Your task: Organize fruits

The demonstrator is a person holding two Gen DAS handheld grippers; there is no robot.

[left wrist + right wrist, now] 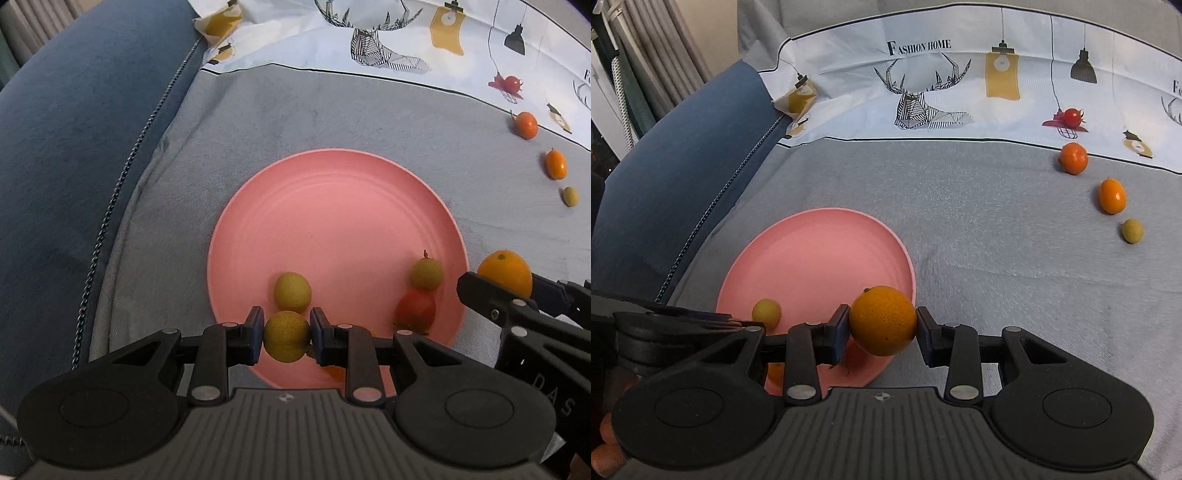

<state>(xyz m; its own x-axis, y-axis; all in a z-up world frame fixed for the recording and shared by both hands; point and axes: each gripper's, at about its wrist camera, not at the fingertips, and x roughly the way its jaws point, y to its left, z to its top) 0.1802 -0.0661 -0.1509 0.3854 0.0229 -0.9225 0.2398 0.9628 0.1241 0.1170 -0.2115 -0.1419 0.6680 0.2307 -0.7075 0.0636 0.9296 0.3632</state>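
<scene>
A pink plate (332, 206) lies on grey cloth; it also shows in the right wrist view (812, 251). My left gripper (287, 336) is shut on a yellow-green fruit (286, 335) over the plate's near rim. On the plate lie a yellow fruit (292, 292), a green-yellow fruit (427, 274) and a red tomato (415, 309). My right gripper (882, 325) is shut on an orange (882, 319) over the plate's right edge; the orange also shows in the left wrist view (505, 272).
On the cloth at the far right lie a cherry tomato (1072, 116), a tangerine (1073, 158), an orange kumquat (1112, 195) and a small yellow-green fruit (1132, 231). A blue cushion (74, 155) borders the cloth on the left. A patterned white sheet (960, 85) lies behind.
</scene>
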